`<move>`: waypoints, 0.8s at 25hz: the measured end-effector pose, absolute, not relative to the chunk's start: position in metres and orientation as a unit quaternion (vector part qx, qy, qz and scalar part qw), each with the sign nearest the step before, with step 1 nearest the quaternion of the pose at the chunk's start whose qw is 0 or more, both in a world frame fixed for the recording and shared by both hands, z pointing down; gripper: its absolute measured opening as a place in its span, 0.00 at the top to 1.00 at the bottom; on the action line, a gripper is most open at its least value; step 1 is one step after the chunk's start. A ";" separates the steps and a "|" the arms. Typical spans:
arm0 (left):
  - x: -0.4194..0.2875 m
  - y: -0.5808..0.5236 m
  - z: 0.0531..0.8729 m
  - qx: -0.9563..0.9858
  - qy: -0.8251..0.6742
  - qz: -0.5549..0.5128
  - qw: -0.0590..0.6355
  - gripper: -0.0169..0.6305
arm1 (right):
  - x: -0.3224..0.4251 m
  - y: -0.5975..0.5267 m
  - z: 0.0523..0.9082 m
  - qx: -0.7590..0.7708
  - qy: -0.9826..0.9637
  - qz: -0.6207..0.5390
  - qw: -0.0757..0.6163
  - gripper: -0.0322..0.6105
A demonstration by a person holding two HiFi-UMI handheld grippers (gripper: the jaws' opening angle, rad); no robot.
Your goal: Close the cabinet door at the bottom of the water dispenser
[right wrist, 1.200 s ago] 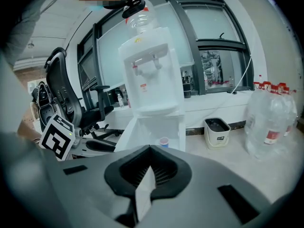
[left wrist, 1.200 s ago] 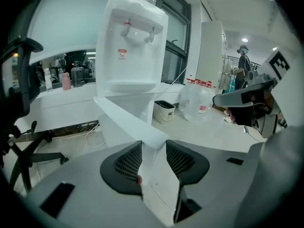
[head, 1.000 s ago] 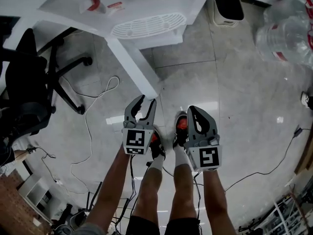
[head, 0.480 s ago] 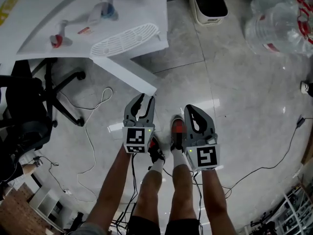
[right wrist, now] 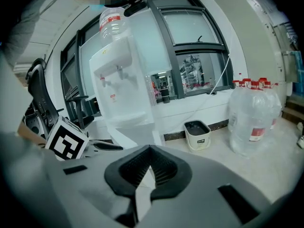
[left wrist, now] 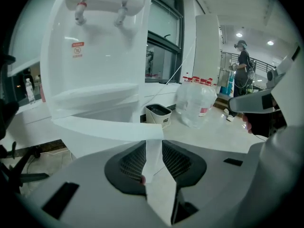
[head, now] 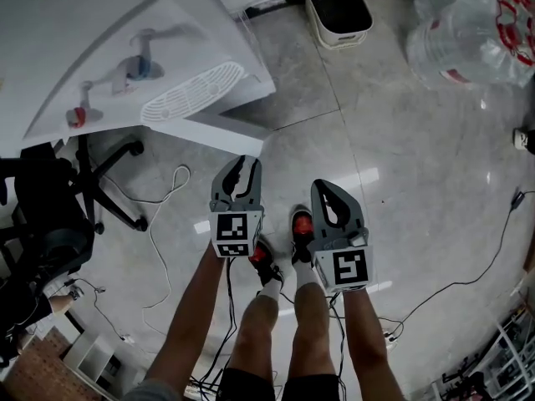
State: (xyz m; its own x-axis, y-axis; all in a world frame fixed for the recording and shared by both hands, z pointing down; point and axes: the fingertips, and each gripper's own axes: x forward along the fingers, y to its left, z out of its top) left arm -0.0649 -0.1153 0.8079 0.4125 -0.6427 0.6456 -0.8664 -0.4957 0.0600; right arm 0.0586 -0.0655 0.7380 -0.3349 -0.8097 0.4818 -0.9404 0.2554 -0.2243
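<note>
Floor (head: pixel 401 140): grey glossy tile, cable (head: pixel 167 192) trailing across it.
Left gripper (head: pixel 245 164): fingers partly apart and closing, nothing between the pads; door edge shows through the gap, further off.
Right gripper (head: pixel 323 187): fingertips together, empty.
Cabinet door (head: pixel 217 132): swung open from the base of the water dispenser (head: pixel 125 48), jutting toward the left gripper, just ahead of its tips, no contact visible.
Around: bin (head: pixel 337 7) and water jugs (head: pixel 468 32) beyond, office chair (head: pixel 50 199) at left.
</note>
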 end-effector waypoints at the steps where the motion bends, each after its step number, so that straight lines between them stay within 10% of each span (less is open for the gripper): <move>1: -0.063 -0.119 0.808 0.817 -0.461 0.284 0.197 0.78 | 0.061 -0.068 0.738 0.563 -0.780 0.241 0.134 0.92; 20: -0.027 -0.203 0.811 0.817 -0.477 0.277 0.166 0.79 | 0.116 -0.115 0.751 0.595 -0.758 0.246 0.109 0.92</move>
